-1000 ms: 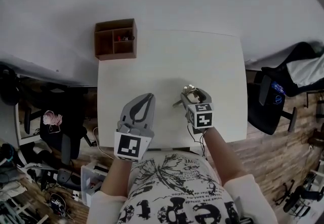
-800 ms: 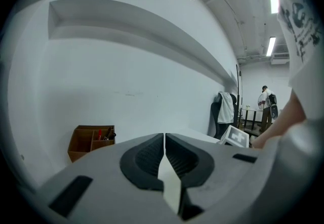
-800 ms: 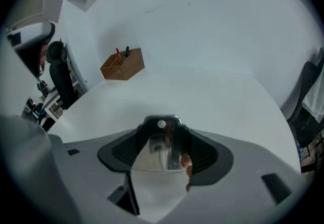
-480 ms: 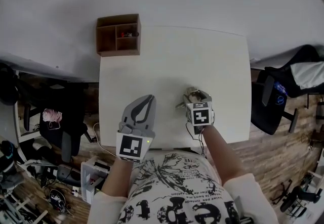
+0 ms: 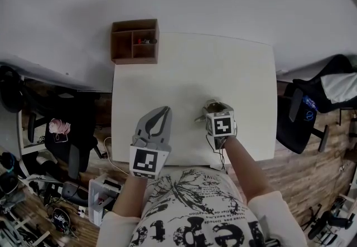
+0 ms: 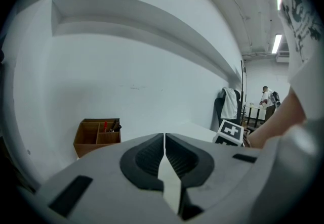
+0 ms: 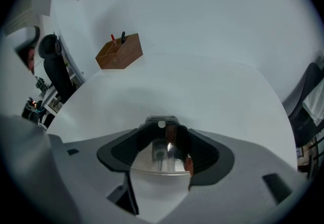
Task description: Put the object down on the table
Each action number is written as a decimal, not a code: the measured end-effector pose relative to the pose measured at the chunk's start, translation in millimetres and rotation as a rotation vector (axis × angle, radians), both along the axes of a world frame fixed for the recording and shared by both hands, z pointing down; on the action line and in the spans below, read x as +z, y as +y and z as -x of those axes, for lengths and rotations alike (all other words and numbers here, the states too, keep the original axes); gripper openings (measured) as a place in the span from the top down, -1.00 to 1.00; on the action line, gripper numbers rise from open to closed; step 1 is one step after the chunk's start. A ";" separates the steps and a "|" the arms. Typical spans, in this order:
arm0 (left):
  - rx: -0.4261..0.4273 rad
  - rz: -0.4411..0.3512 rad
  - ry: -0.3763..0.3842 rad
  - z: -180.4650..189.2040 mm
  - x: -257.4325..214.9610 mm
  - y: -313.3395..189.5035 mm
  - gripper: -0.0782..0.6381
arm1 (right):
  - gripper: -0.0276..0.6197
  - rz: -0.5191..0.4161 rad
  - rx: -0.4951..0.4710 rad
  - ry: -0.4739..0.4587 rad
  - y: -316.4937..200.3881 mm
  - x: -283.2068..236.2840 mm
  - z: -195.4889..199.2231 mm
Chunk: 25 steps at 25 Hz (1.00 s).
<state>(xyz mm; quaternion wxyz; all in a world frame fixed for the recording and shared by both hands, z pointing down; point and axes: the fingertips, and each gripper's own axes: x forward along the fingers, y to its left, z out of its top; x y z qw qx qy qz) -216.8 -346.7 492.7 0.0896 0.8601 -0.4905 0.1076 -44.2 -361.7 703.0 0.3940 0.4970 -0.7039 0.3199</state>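
My right gripper point(image 5: 211, 107) points steeply down over the white table point(image 5: 189, 62), right of centre near the front edge. It is shut on a shiny metal object with a black top part point(image 7: 161, 153). The object fills the space between the dark pads in the right gripper view, and a thin metal bit of it sticks out to the left point(image 5: 199, 114). I cannot tell whether it touches the table. My left gripper point(image 5: 163, 111) hovers at the front left of the table, its jaws shut point(image 6: 164, 137) with nothing between them.
A brown wooden organizer point(image 5: 135, 40) with pens in it stands at the table's far left corner. A dark office chair point(image 5: 304, 111) is beside the table's right edge. Chairs, cables and clutter lie on the floor at left point(image 5: 53, 134). A person point(image 6: 267, 97) stands far off.
My right gripper has tipped down more steeply and edged slightly toward the front edge with the metal object. The left gripper has barely moved.
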 end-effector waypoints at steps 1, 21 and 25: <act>-0.003 -0.009 -0.002 0.1 -1.8 0.0 0.75 | 0.00 -0.010 -0.004 -0.013 -0.7 -4.2 0.5; -0.030 -0.158 -0.002 -37.1 -71.0 11.1 0.75 | 0.84 -0.875 -0.044 -0.322 -10.2 -258.4 -19.7; -0.045 -0.184 0.000 -40.2 -88.3 15.8 0.75 | 0.94 -0.964 -0.111 -0.370 6.3 -285.4 -24.6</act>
